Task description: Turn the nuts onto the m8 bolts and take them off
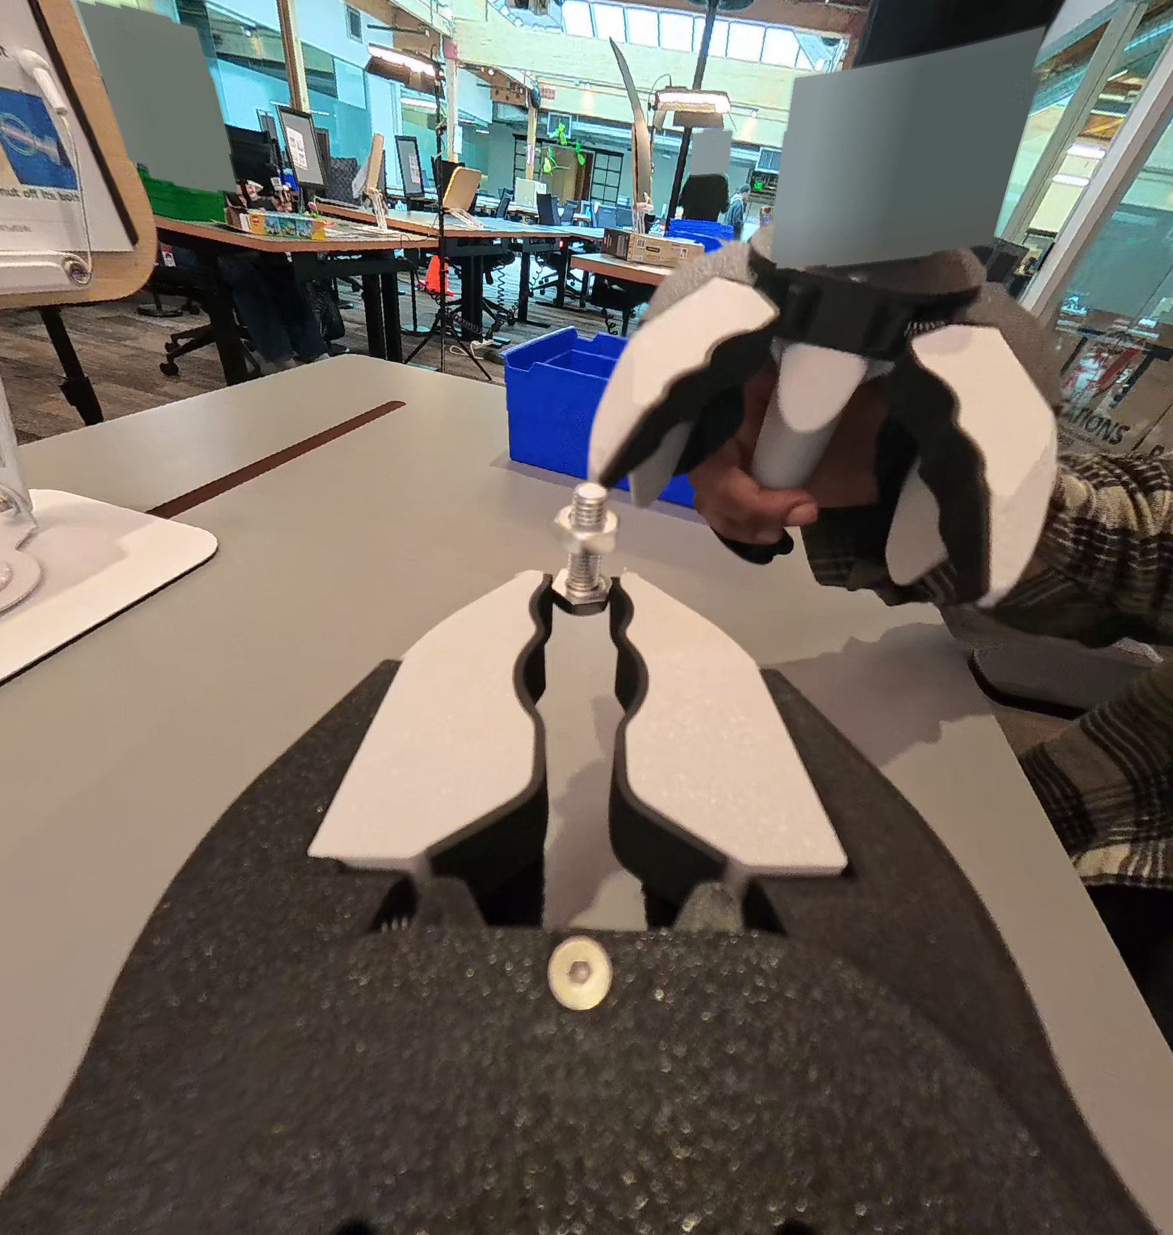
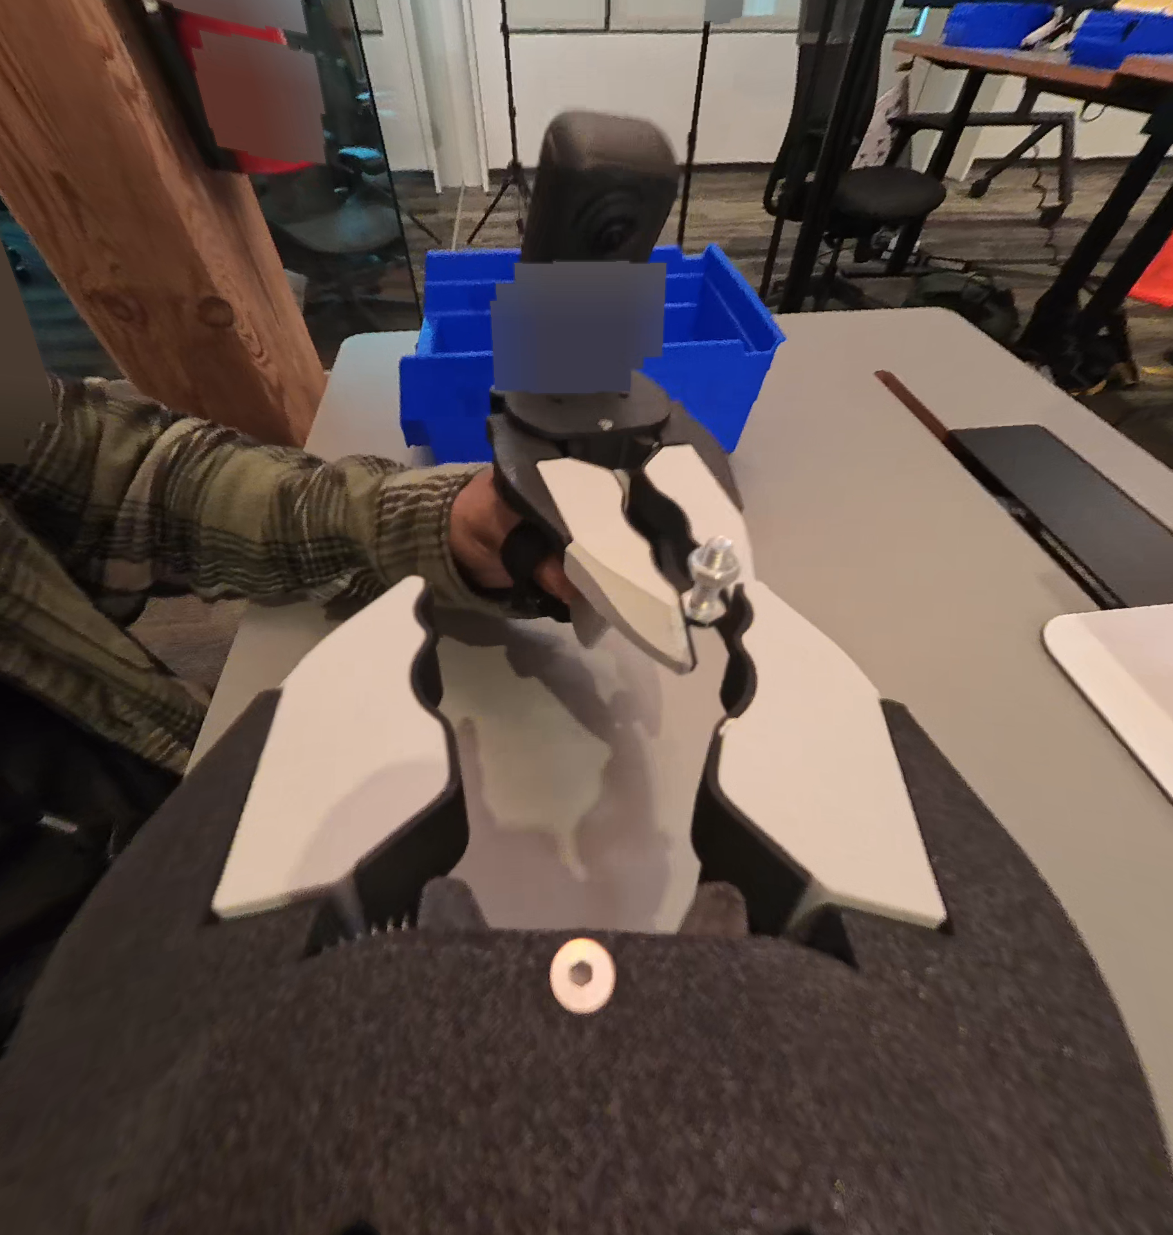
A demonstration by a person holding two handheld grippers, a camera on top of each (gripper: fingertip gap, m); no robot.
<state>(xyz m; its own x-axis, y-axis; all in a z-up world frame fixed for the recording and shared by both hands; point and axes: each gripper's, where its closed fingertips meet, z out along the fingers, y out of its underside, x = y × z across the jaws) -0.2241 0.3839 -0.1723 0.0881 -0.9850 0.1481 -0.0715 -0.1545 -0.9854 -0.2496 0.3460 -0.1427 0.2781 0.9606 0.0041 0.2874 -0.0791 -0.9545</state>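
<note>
Left gripper jaws clenched on the hex head of an M8 bolt, pads pressing both sides; bolt stands upright, thread up, just above the grey counter. One nut sits partway down the thread, a short length of thread showing above it.

Right gripper jaws released, spread wide, nothing gripped. In the left wrist view one of its fingertips hangs just over the bolt's top end; contact cannot be told. In the right wrist view the left gripper's near finger covers the bolt head.

Behind the bolt: blue bin, contents hidden by its wall. Left: white stand base, cut off by the frame edge. Plaid sleeve to the right. Motion blur softens the right gripper.
</note>
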